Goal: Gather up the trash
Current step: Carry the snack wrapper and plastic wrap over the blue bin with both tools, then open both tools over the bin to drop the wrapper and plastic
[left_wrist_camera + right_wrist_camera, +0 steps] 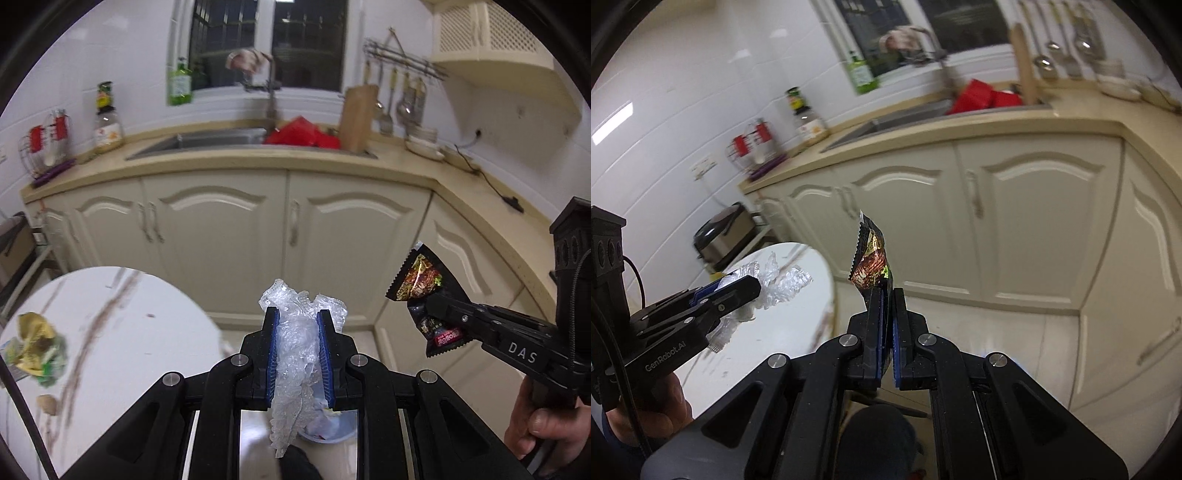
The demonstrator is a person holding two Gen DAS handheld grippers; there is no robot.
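Note:
My left gripper [297,314] is shut on a crumpled clear plastic wrapper [295,354], held in the air past the round table's edge. It also shows in the right wrist view [746,286] with the wrapper [783,282]. My right gripper [886,293] is shut on a dark snack packet [872,258]; in the left wrist view that gripper [434,301] and packet [421,280] are to the right. A light blue trash bin [332,428] with trash inside sits on the floor below the left gripper.
A round white marble table [110,332] at left holds crumpled yellow-green wrappers [37,347] and a small brown scrap [47,404]. Cream cabinets [288,236] with a sink counter [221,142] stand ahead. A rice cooker [724,230] sits low at left.

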